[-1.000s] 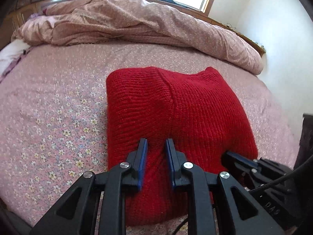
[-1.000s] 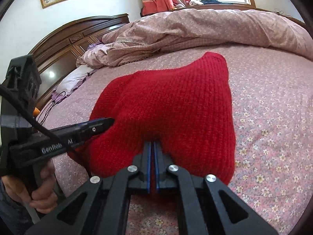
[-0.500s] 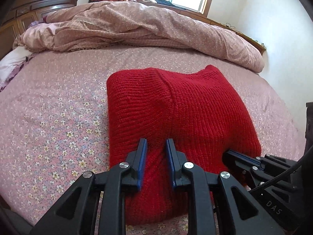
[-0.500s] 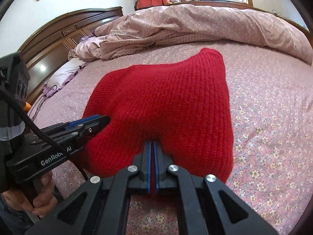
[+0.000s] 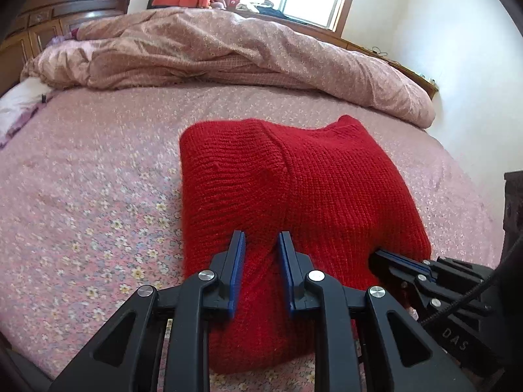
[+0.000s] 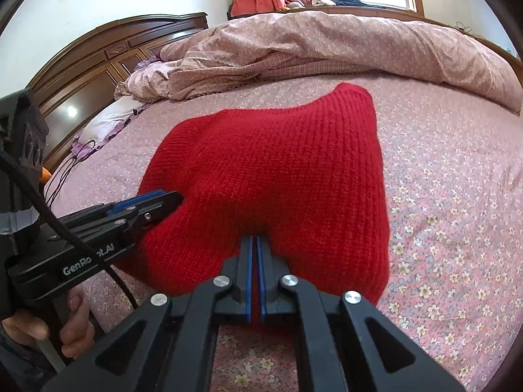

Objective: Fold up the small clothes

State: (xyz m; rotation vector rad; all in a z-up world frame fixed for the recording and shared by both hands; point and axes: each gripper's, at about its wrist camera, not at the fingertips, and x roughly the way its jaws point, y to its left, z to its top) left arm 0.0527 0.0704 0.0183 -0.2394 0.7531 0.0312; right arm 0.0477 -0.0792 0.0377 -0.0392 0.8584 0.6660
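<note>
A red knitted garment [image 5: 294, 196] lies folded on the floral pink bed sheet [image 5: 81, 196]; it also shows in the right wrist view [image 6: 278, 179]. My left gripper [image 5: 260, 240] is shut on a thick fold of its near edge, the jaws held a little apart by the knit. My right gripper [image 6: 254, 240] is shut on the same near edge further right. The right gripper shows in the left wrist view [image 5: 392, 261] and the left one in the right wrist view [image 6: 157, 202].
A rumpled pink quilt [image 5: 228, 52] lies across the far side of the bed. A dark wooden headboard [image 6: 108, 62] and a white pillow [image 6: 104, 124] with cables are at the left. A white wall [image 5: 457, 49] is at the right.
Both grippers keep their hold on the garment's near edge. Both cameras have drawn back slightly and the view has tilted up a little.
</note>
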